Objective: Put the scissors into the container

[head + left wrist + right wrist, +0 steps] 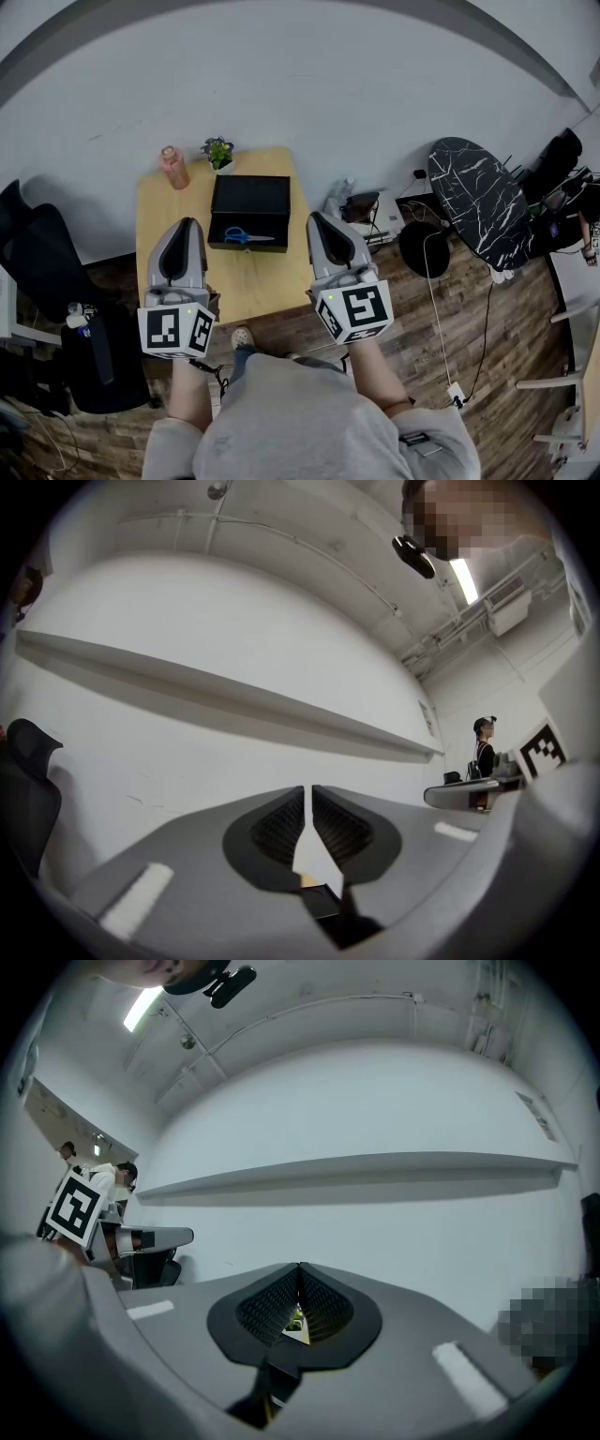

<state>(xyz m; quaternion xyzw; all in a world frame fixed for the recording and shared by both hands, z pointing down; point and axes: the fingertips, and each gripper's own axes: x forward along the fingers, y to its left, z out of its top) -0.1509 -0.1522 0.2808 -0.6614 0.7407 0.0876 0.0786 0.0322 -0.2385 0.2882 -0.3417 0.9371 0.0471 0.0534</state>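
The scissors [246, 236], with blue handles, lie inside the black open container [251, 199] on the small wooden table [253, 281]. My left gripper [185, 225] hovers over the table's front left, level with the container's left side. My right gripper [317, 217] hangs just off the container's right edge. Both point away from me, and both gripper views show only the white wall past the jaws. The left gripper [307, 789] has its jaws almost together with nothing between them. The right gripper [300, 1267] has its tips touching and is empty.
A pink bottle [173, 167] and a small potted plant [218, 152] stand at the table's far edge. A black chair [37, 253] is on the left, a dark marble table [478, 202] and cables on the right. A person [485, 747] stands far off.
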